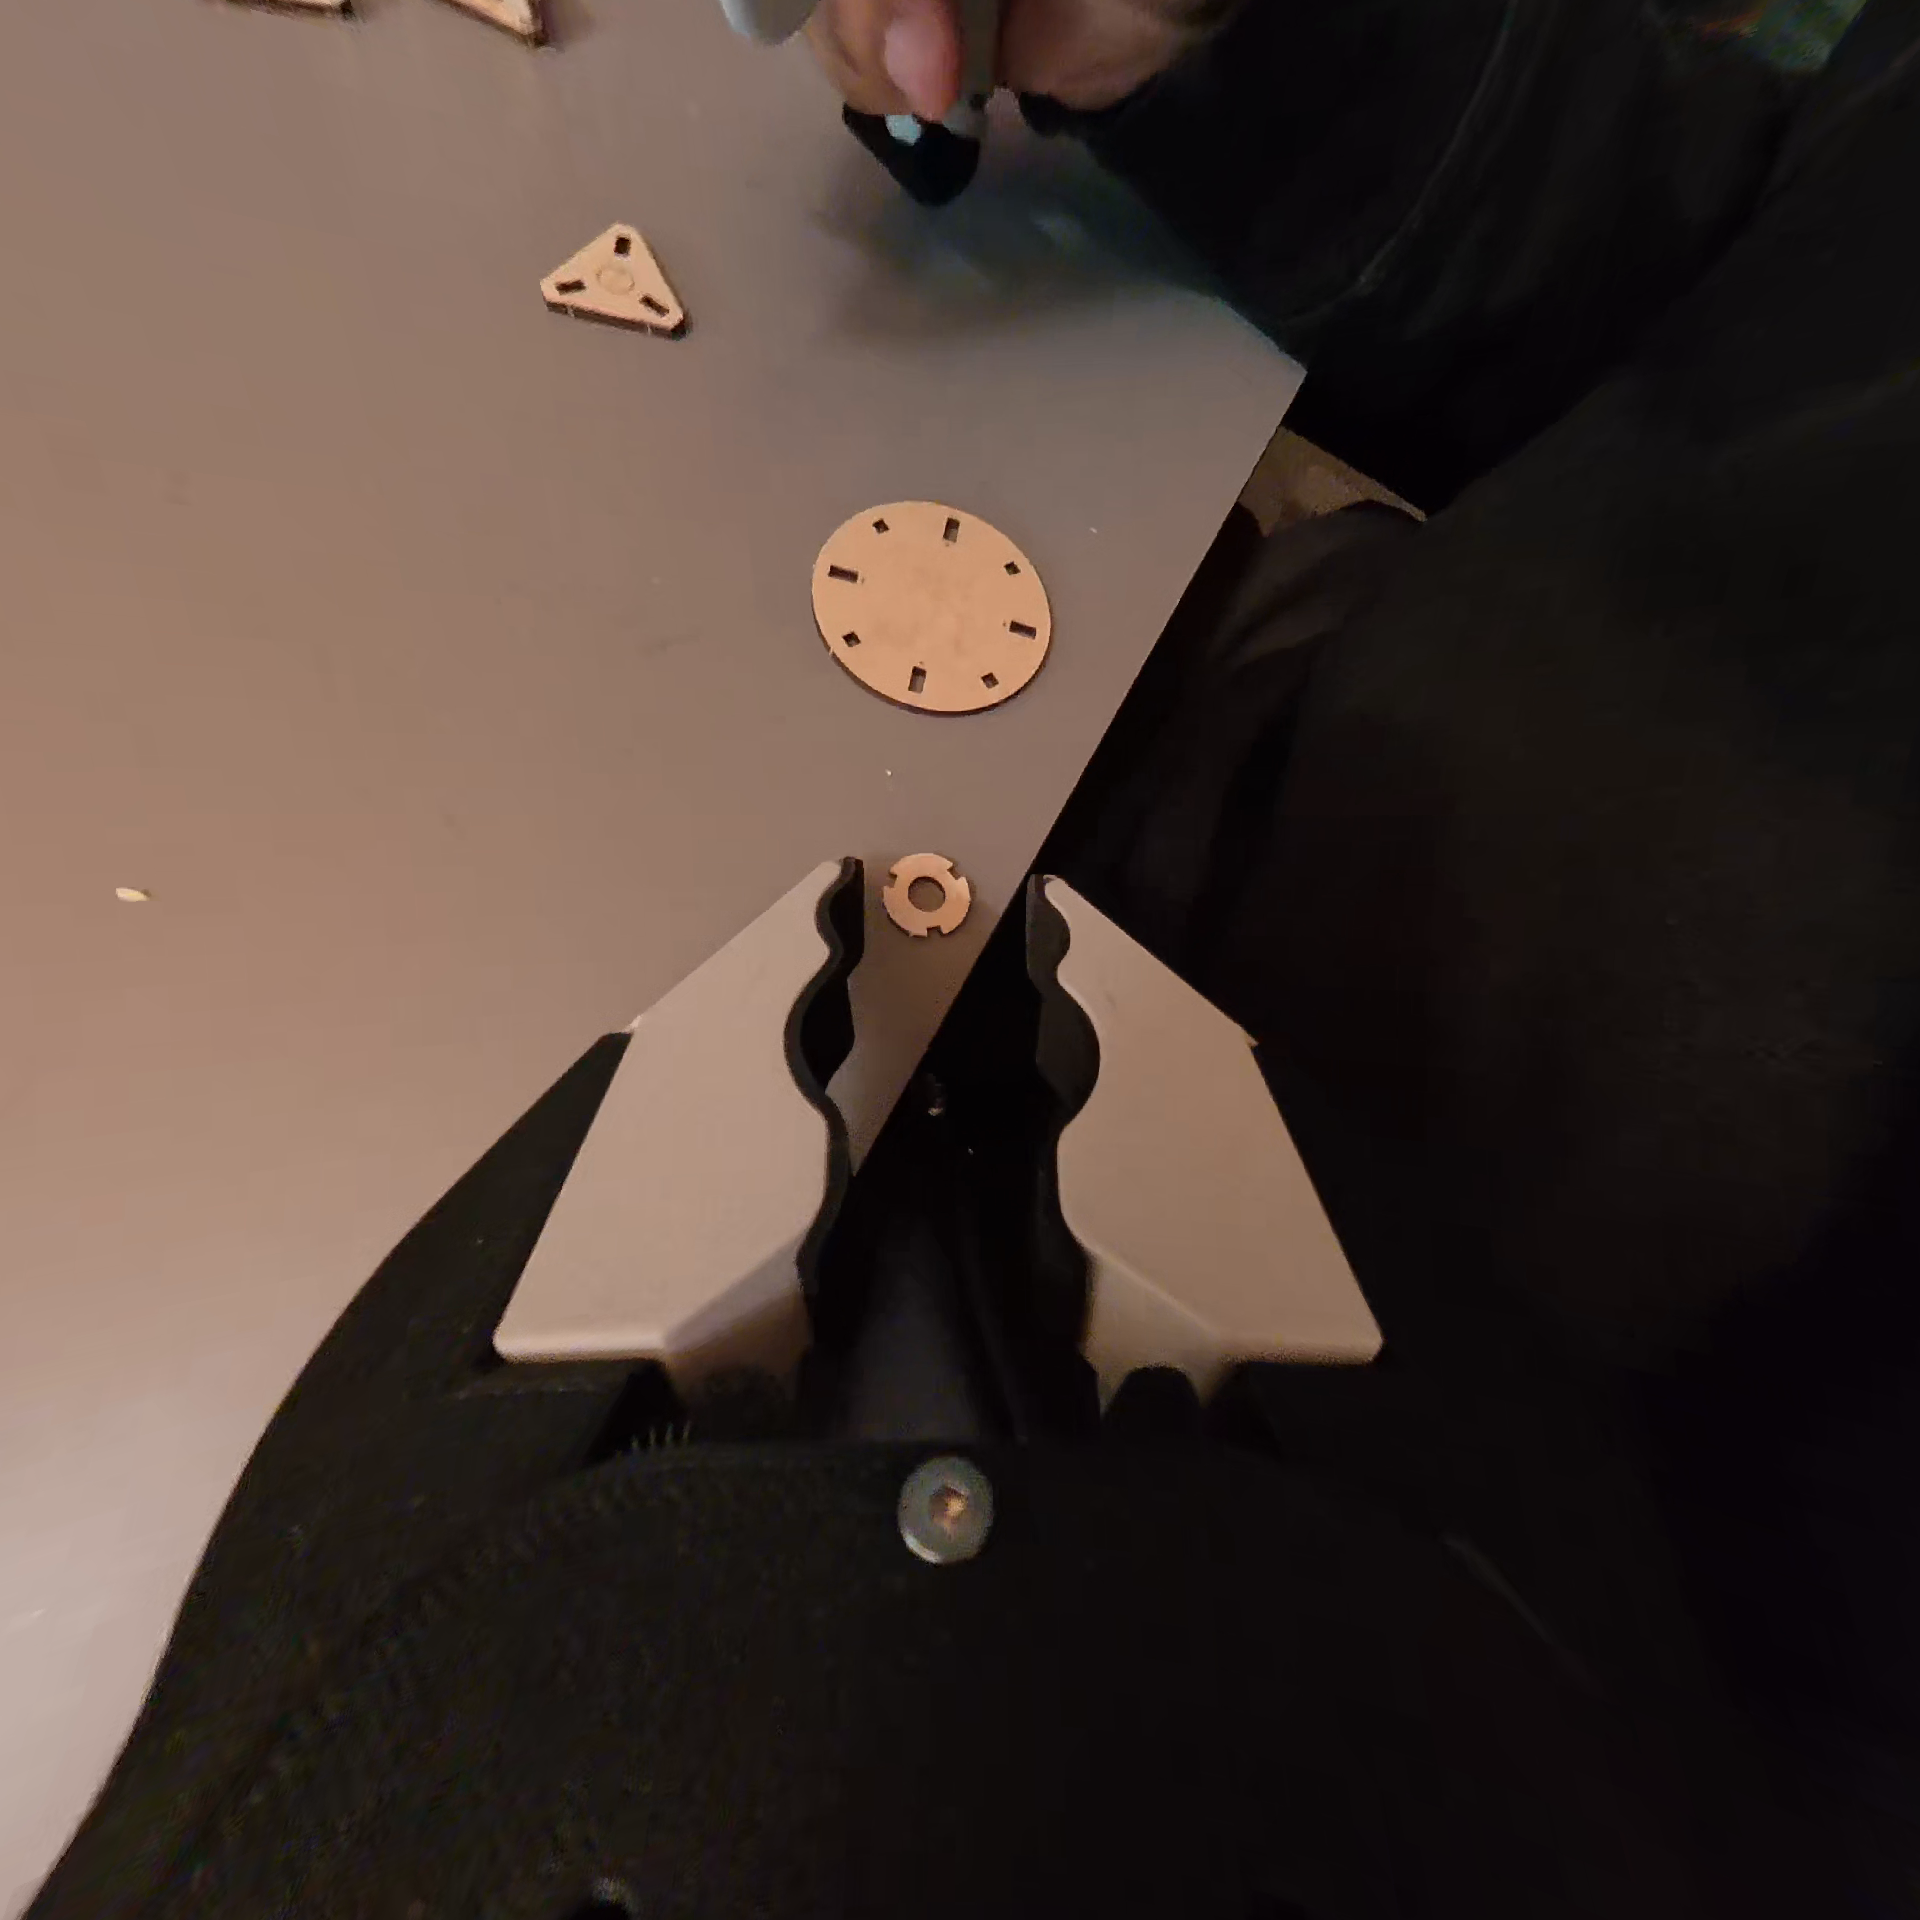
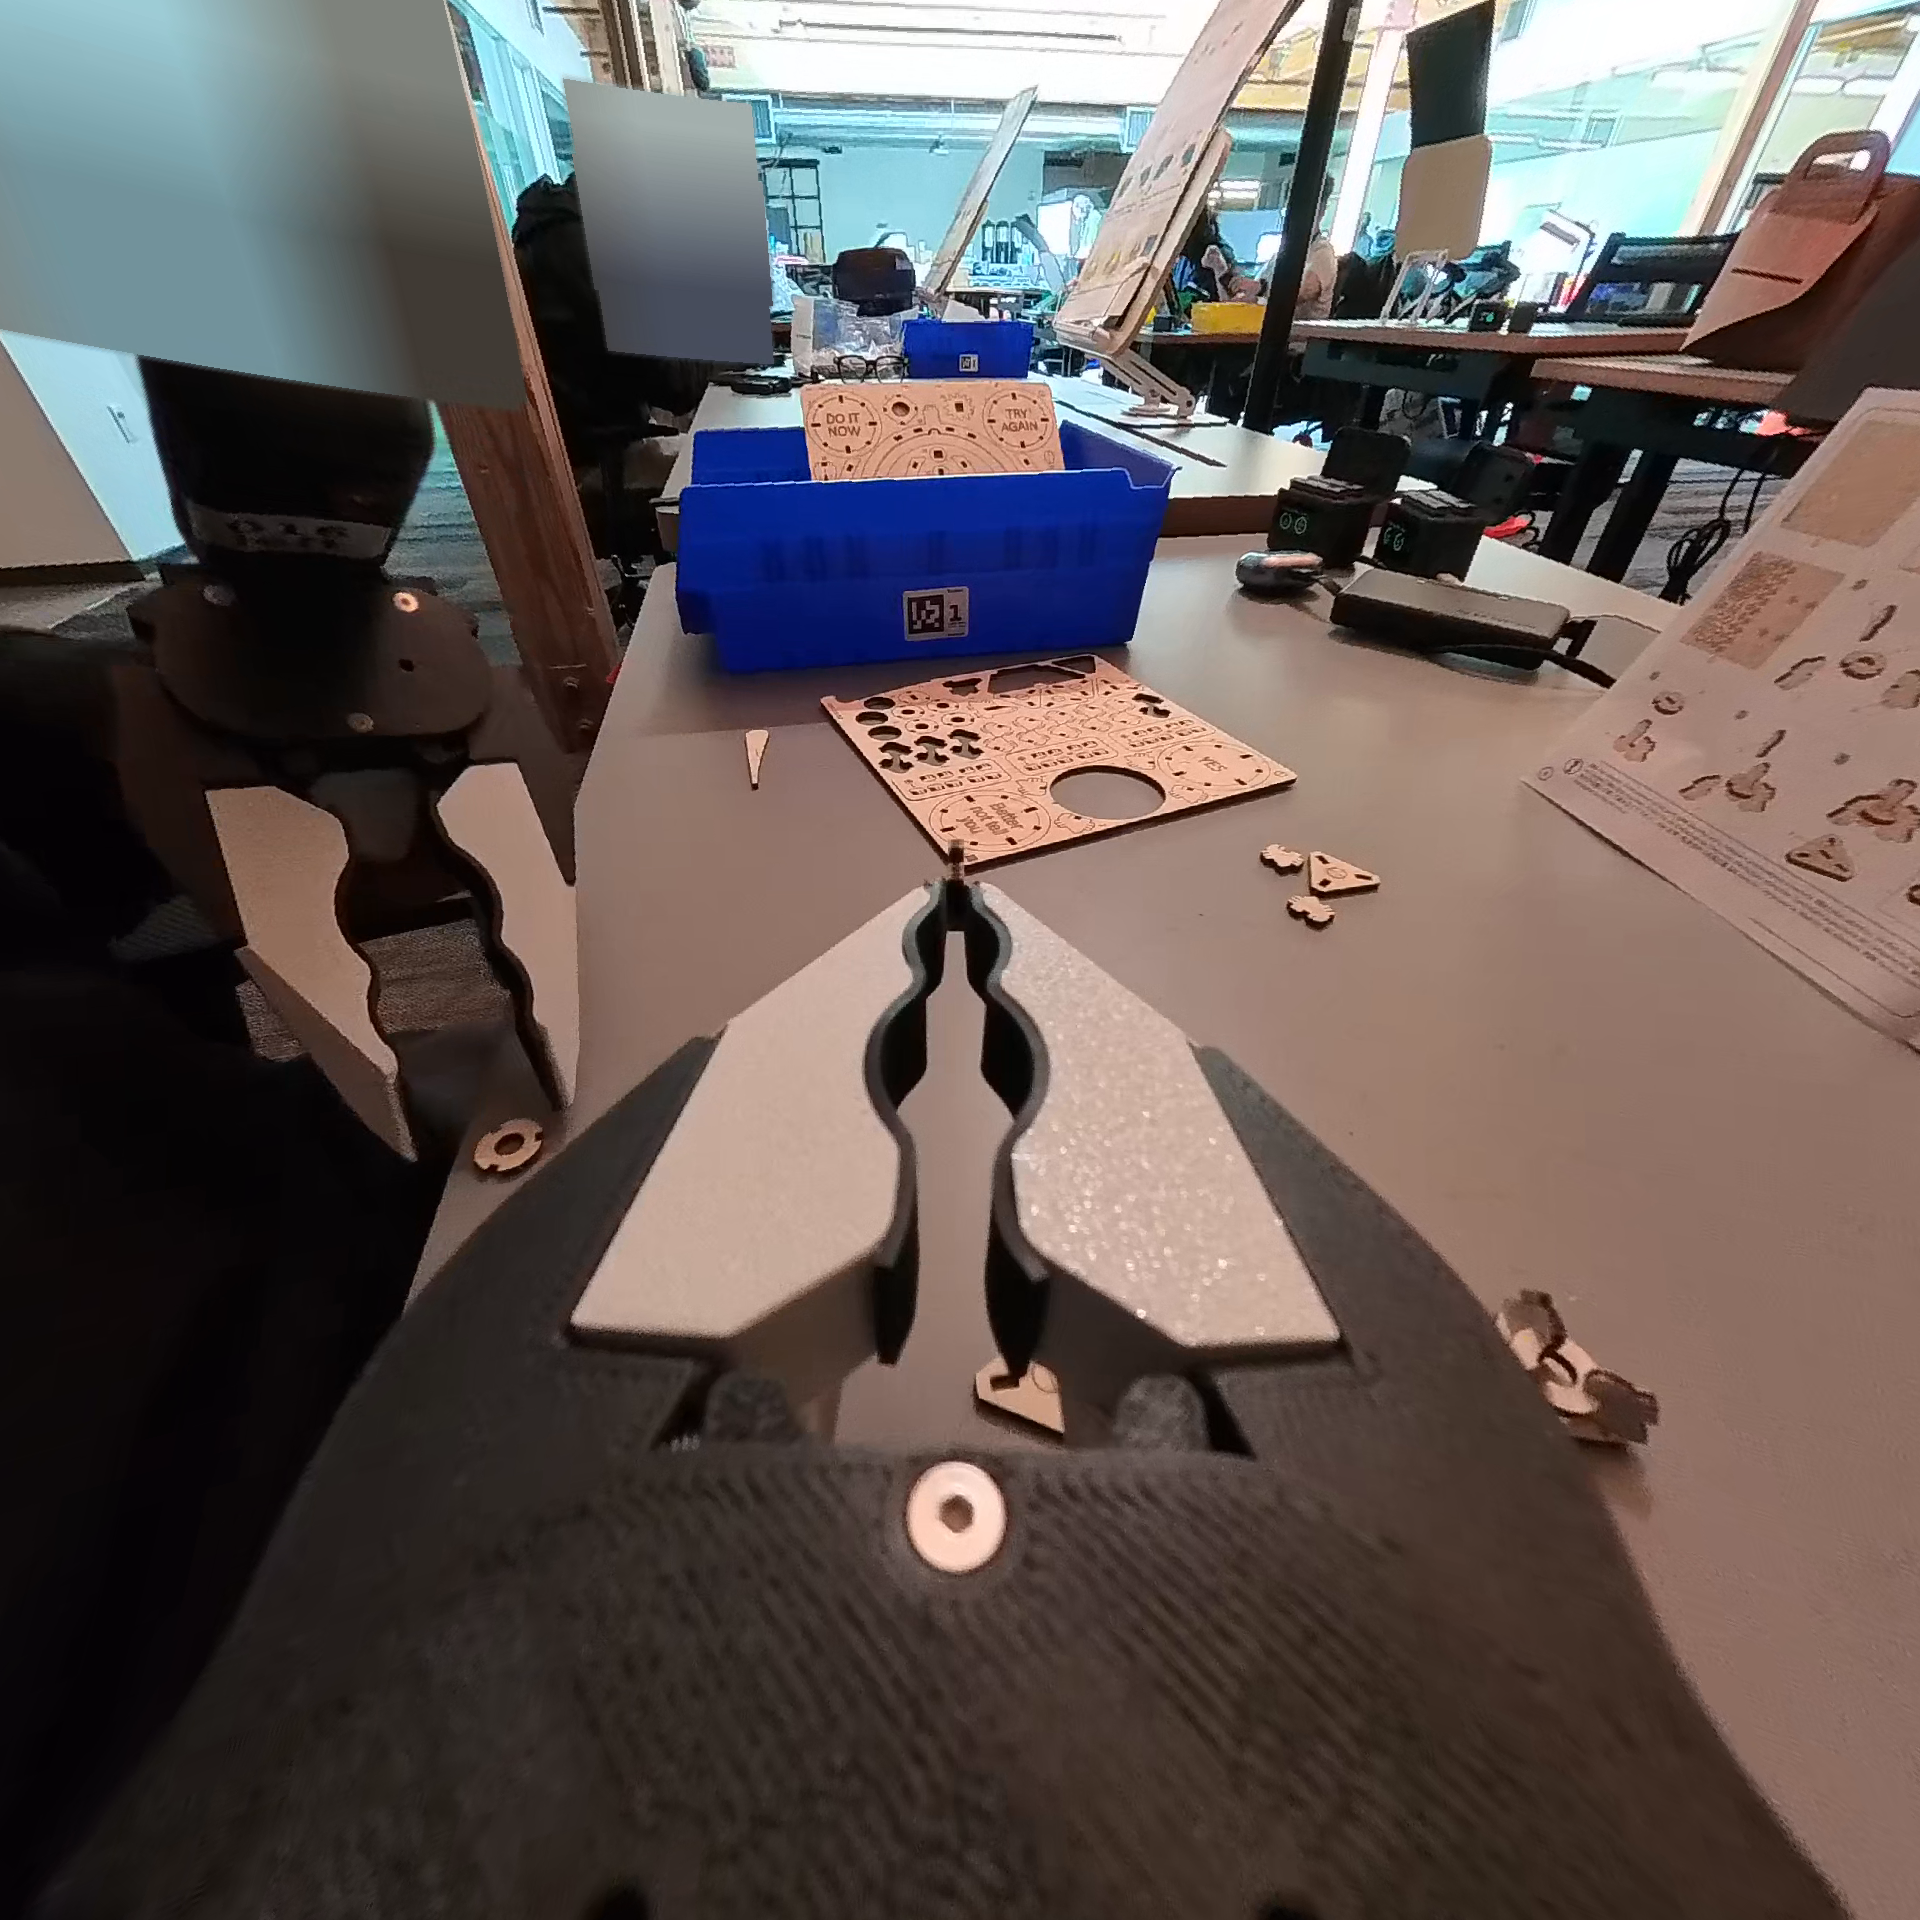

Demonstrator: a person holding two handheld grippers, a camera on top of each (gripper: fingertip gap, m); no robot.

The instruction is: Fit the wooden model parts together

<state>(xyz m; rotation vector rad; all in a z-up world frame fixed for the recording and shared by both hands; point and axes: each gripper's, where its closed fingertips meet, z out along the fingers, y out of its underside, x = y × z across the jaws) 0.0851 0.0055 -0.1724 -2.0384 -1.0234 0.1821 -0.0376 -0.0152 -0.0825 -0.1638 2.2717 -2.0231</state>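
My left gripper (image 1: 943, 888) is open at the table's near edge. A small notched wooden ring (image 1: 927, 894) lies flat on the grey table (image 1: 416, 644) between its fingertips, close to the left pad, and neither pad presses on it. The right wrist view shows the same ring (image 2: 507, 1143) below the left gripper (image 2: 478, 1110). My right gripper (image 2: 956, 896) is shut on a small thin dark piece (image 2: 955, 864) that sticks up from its fingertips, seen edge-on. It is above the table, in front of a wooden cut-out sheet (image 2: 1060, 758). It also shows in the left wrist view (image 1: 920, 156), held by a hand.
A slotted wooden disc (image 1: 930, 608) and a triangle piece (image 1: 615, 286) lie beyond the ring. A blue bin (image 2: 914, 561) holds another sheet. An instruction sheet (image 2: 1766, 727), small loose wooden pieces (image 2: 1325, 878) and a power adapter (image 2: 1449, 613) lie to the right. Across from one pair of fingers to the other is roughly 15 centimeters. To the slotted wooden disc (image 1: 930, 608): left tips about 6 centimeters, right tips about 12 centimeters.
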